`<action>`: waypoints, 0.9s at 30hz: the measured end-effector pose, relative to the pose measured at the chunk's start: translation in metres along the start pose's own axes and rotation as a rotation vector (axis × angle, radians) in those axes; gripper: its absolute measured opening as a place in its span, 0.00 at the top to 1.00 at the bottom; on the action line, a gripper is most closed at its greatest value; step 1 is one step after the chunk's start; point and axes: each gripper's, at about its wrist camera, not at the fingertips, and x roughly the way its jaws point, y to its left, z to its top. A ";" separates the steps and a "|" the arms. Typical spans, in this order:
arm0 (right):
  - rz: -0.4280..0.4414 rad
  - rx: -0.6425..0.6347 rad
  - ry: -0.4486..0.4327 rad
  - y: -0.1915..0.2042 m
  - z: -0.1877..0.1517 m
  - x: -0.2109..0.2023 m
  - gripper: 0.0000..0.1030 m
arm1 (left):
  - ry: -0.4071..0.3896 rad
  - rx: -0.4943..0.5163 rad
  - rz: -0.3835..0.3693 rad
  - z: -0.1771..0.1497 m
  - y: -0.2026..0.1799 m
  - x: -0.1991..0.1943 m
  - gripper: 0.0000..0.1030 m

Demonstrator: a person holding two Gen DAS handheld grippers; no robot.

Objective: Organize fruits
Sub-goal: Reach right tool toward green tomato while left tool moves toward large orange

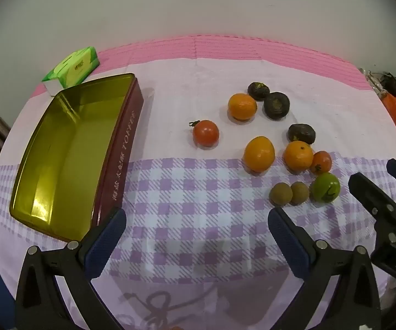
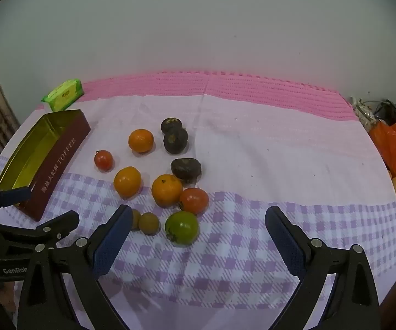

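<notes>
Loose fruit lies on the checked cloth: three oranges (image 1: 259, 153) (image 2: 127, 181), red tomatoes (image 1: 205, 132) (image 2: 103, 159), a green tomato (image 1: 326, 187) (image 2: 182, 227), two small brown fruits (image 1: 280, 194) (image 2: 149, 223) and three dark fruits (image 1: 276, 105) (image 2: 185, 169). An open gold-lined toffee tin (image 1: 68, 148) (image 2: 60, 148) stands empty at the left. My left gripper (image 1: 196, 228) is open and empty above the cloth, right of the tin's near corner. My right gripper (image 2: 198, 225) is open and empty, with the green tomato between its fingers in view.
A green tissue pack (image 1: 72, 66) (image 2: 64, 95) lies behind the tin. A pink mat (image 1: 225, 46) runs along the wall. Orange bags and clutter (image 2: 395, 145) sit past the table's right edge.
</notes>
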 end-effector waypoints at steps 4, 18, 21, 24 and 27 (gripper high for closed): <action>0.002 -0.008 0.016 0.005 -0.001 0.005 0.07 | 0.008 0.004 0.012 0.004 -0.003 0.002 0.00; 0.020 -0.017 0.024 0.007 -0.003 0.005 0.08 | 0.006 -0.030 -0.010 -0.006 0.009 0.001 0.06; 0.021 -0.022 0.027 0.008 -0.002 0.006 0.08 | -0.007 -0.019 -0.015 -0.005 0.005 -0.003 0.06; 0.022 -0.024 0.027 0.008 -0.002 0.006 0.08 | -0.011 -0.012 -0.022 -0.003 0.003 -0.005 0.06; 0.025 -0.021 0.028 0.007 -0.002 0.005 0.08 | -0.007 -0.020 -0.036 -0.003 0.003 -0.004 0.06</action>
